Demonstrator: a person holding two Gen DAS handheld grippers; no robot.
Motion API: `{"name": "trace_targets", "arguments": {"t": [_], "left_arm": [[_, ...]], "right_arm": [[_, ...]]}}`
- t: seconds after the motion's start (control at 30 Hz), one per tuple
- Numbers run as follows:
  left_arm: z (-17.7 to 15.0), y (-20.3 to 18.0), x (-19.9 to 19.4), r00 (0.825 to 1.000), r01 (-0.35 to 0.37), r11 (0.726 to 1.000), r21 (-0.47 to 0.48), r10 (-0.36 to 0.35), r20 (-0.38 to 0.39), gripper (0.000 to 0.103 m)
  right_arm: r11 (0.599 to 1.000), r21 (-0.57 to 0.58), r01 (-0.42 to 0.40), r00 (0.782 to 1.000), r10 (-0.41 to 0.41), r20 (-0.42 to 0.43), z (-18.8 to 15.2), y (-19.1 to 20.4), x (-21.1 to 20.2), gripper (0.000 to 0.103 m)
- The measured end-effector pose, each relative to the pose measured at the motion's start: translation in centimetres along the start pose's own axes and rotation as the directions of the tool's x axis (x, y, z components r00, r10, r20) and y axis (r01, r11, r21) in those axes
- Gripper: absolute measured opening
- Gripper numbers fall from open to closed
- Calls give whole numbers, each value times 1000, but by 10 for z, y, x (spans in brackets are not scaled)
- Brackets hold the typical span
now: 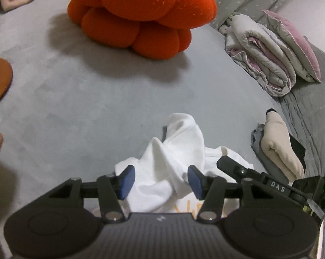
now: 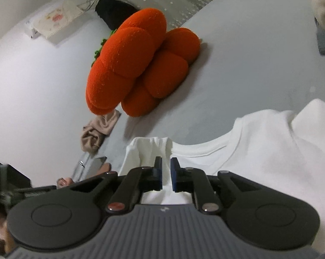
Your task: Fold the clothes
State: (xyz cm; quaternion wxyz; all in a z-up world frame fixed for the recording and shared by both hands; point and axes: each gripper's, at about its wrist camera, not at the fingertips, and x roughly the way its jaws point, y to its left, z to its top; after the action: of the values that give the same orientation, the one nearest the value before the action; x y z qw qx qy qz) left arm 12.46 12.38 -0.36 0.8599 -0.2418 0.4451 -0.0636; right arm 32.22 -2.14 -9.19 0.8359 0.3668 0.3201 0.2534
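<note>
The left gripper (image 1: 160,182) hangs wide open over the crumpled white T-shirt (image 1: 175,161) on the grey bed (image 1: 97,99) (orange knot cushion (image 1: 138,13) at 12 o'clock) — the right gripper (image 2: 166,173) pinches a shirt fold, jaws nearly closed.

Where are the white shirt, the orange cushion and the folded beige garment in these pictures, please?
white shirt (image 2: 259,146), right wrist view, on the fabric below the collar.
orange cushion (image 1: 138,6), left wrist view, on an upper lobe.
folded beige garment (image 1: 278,144), left wrist view, on its rounded fold.
</note>
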Motion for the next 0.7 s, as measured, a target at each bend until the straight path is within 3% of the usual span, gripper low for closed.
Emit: {"name": "trace_targets", "arguments": {"t": [0.13, 0.17, 0.23, 0.27, 0.33, 0.43, 0.7], "left_arm": [[2, -7, 8, 1000, 3, 1000, 6, -3, 1, 50], [3, -10, 11, 1000, -6, 1000, 11, 6, -3, 35], [2, -14, 16, 1000, 4, 1000, 15, -4, -14, 16], [1, -18, 16, 1000, 1, 1000, 31, -1, -11, 12], [-1, -29, 14, 1000, -19, 997, 80, 18, 10, 10], [-7, -46, 10, 1000, -20, 989, 149, 18, 19, 8], [-32, -86, -2, 995, 98, 954, 285, -87, -52, 8]], "right_arm": [[998, 36, -42, 999, 42, -7, 1, -2, 1, 15], [998, 43, -51, 999, 51, -8, 1, -2, 1, 16], [996, 54, -64, 998, 65, -10, 2, -3, 1, 16], [996, 57, -70, 997, 71, -11, 2, -3, 0, 17], [995, 61, -78, 997, 79, -9, 2, -2, 0, 22], [994, 62, -89, 996, 89, 2, 1, 0, 0, 58], [989, 73, -131, 991, 130, 25, 2, 0, -4, 56]]}}
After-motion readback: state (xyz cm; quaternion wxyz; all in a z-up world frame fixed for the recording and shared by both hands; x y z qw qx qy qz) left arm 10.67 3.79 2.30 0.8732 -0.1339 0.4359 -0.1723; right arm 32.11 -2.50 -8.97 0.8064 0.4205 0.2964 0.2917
